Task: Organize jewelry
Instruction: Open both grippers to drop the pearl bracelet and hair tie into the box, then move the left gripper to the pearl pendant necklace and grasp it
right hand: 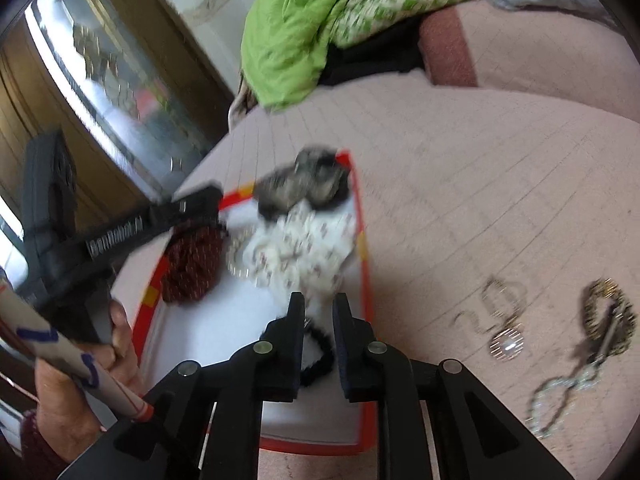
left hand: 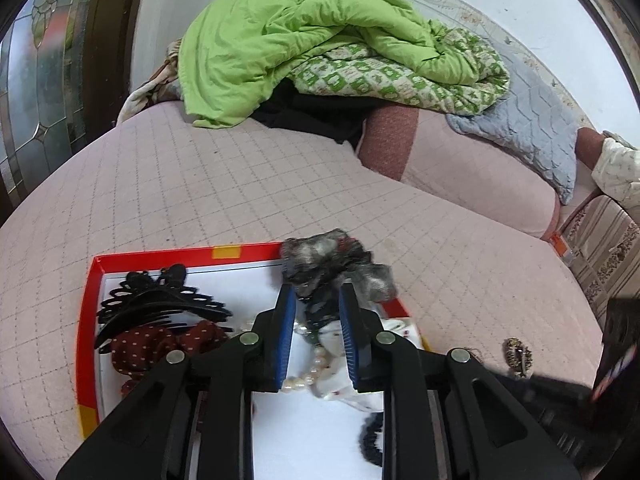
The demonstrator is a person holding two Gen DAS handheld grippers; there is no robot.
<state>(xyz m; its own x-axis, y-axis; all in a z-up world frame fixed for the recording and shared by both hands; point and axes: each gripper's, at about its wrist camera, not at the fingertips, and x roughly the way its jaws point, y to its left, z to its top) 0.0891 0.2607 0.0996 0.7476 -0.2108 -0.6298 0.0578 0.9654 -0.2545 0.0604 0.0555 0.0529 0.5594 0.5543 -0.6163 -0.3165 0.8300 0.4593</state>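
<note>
On the pink quilted bed point(left hand: 200, 184) sits the red-rimmed tray point(left hand: 86, 320) I'm sorting into, and most of the hair things already lie inside it: a black claw clip point(left hand: 160, 304), a dark red dotted scrunchie point(left hand: 160, 344), a white printed scrunchie point(right hand: 296, 248), a string of pearls point(left hand: 308, 376) and a black elastic band point(right hand: 320, 356).

My left tool point(left hand: 318, 308) has its jaws slightly apart with nothing pressed between them. The grey fuzzy scrunchie point(left hand: 340, 264) lies just beyond the tips, draped over the tray's far corner, so I judge it has been let go there; it overhangs the rim and could slip out.

My right tool point(right hand: 320, 304) hovers above the tray's near end, jaws a little apart and empty, with the black elastic band below it. That view is blurred, so I can't be sure whether the tips touch anything.

Outside the tray, on the bed to the right, remain a gold-brown brooch point(right hand: 608, 312), a round sparkly pendant point(right hand: 507, 345), a thin gold chain point(right hand: 496, 300) and a silver chain point(right hand: 568, 396). These are the jewelry left to gather, and they lie on the right tool's side, so that tool seems best placed to fetch them.
</note>
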